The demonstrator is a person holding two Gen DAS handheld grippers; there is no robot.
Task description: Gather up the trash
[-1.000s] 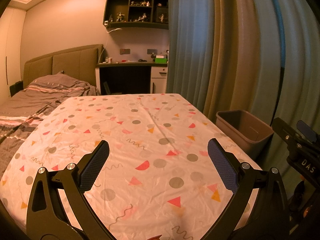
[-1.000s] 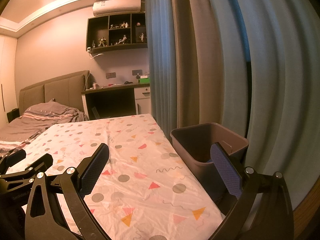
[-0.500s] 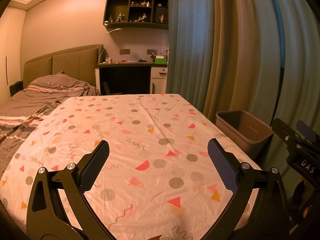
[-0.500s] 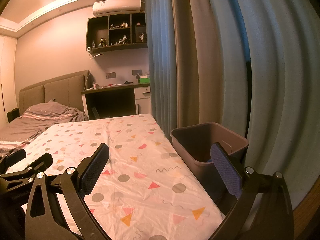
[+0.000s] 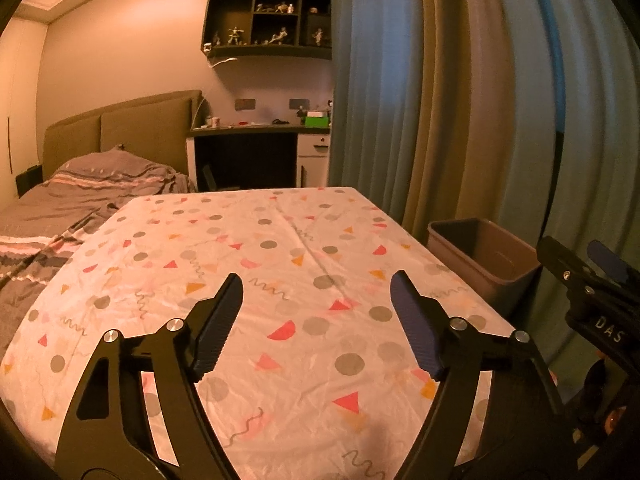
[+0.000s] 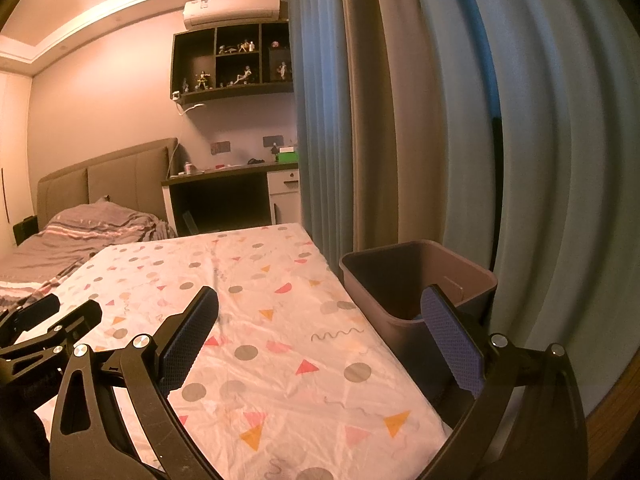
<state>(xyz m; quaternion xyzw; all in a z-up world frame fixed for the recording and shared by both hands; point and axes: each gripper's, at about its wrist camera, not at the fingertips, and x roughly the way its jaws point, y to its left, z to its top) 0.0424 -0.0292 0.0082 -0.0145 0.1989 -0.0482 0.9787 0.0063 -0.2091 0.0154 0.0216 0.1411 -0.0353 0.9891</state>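
A grey-brown trash bin (image 5: 486, 254) stands beside the right edge of a table covered with a patterned white cloth (image 5: 280, 272). It also shows in the right wrist view (image 6: 416, 276), with something blue at its bottom. My left gripper (image 5: 316, 296) is open and empty above the near part of the cloth. My right gripper (image 6: 320, 312) is open and empty, over the table's right edge with its right finger in front of the bin. No trash shows on the cloth.
Curtains (image 5: 460, 100) hang right behind the bin. A bed (image 5: 80, 196) lies to the left of the table. A desk (image 5: 260, 152) and a wall shelf (image 5: 268, 20) stand at the back. The right gripper's body (image 5: 592, 292) shows at the left view's right edge.
My left gripper's fingers have come a little closer together. The right gripper and everything else have stayed still.
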